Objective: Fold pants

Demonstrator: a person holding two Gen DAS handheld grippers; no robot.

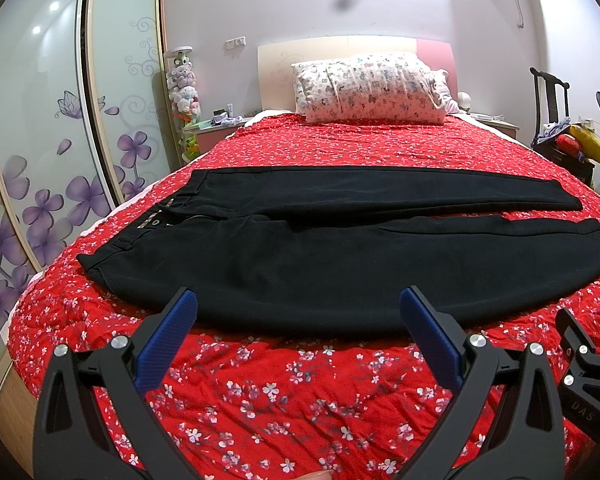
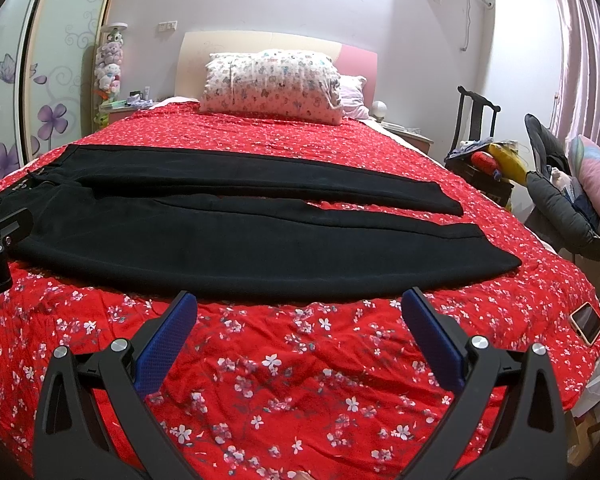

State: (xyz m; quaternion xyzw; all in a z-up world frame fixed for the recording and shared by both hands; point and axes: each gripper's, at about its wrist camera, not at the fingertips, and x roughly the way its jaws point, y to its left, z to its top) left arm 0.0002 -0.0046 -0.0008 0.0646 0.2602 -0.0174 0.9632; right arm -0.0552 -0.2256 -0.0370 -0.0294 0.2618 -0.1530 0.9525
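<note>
Blue pads sit on the inside of the black fingers of both tools. The left tool [image 1: 298, 300] has its fingers spread wide, and nothing is between them. Its blue tips hang over the near edge of the pants [image 1: 340, 264]. The right tool [image 2: 300, 304] is spread wide too and holds nothing. Its tips are just short of the near edge of the pants, over the bedspread [image 2: 280, 380]. The two tools are side by side, and each one shows at the edge of the other's view.

The bedspread is red with little white and pink flowers. It covers the bed.

The pants are black and lie flat on the bed, just past the tools. They are spread out, not folded. Their long way runs from left to right, across the bed. The waist [image 1: 152, 224] is at the left end, with a button showing, and the waist is open. The two legs point to the right. One leg is near the tools and the other leg is farther back. A thin strip of red shows between them toward the right. The leg ends [image 2: 480, 240] are on the right side.

Beyond the pants, a pillow [image 1: 372, 88] with small prints rests at the head of the bed. A phone [image 2: 588, 322] lies on the bedspread at the right edge.
</note>
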